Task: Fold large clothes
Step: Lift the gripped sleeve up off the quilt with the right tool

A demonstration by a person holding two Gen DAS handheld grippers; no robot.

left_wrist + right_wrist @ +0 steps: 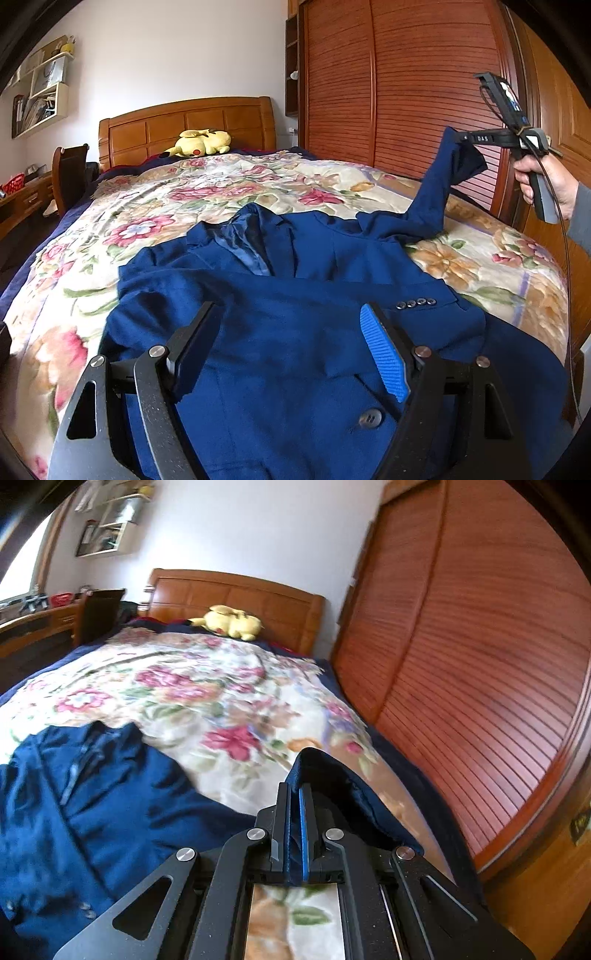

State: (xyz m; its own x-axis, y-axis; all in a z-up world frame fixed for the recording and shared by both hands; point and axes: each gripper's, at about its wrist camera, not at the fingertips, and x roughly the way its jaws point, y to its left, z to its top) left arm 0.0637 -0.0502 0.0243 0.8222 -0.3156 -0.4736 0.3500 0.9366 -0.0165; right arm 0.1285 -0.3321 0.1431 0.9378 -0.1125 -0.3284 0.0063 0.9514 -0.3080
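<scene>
A dark blue suit jacket [280,295] lies spread on the flowered bedspread [155,206], collar toward the headboard. My left gripper [291,339] hovers open over the jacket's front, nothing between its fingers. One sleeve [432,195] rises off the bed at the right, its cuff clamped in my right gripper [460,139], which a hand [546,181] holds up in front of the wardrobe. In the right wrist view that gripper [295,794] is shut on the sleeve cuff [325,764], with the rest of the jacket [92,805] lying low at the left.
A yellow plush toy [203,142] rests by the wooden headboard [184,122]. A reddish slatted wardrobe [399,81] runs close along the bed's right side. A desk and a chair [70,173] stand to the left, with wall shelves [44,88] above.
</scene>
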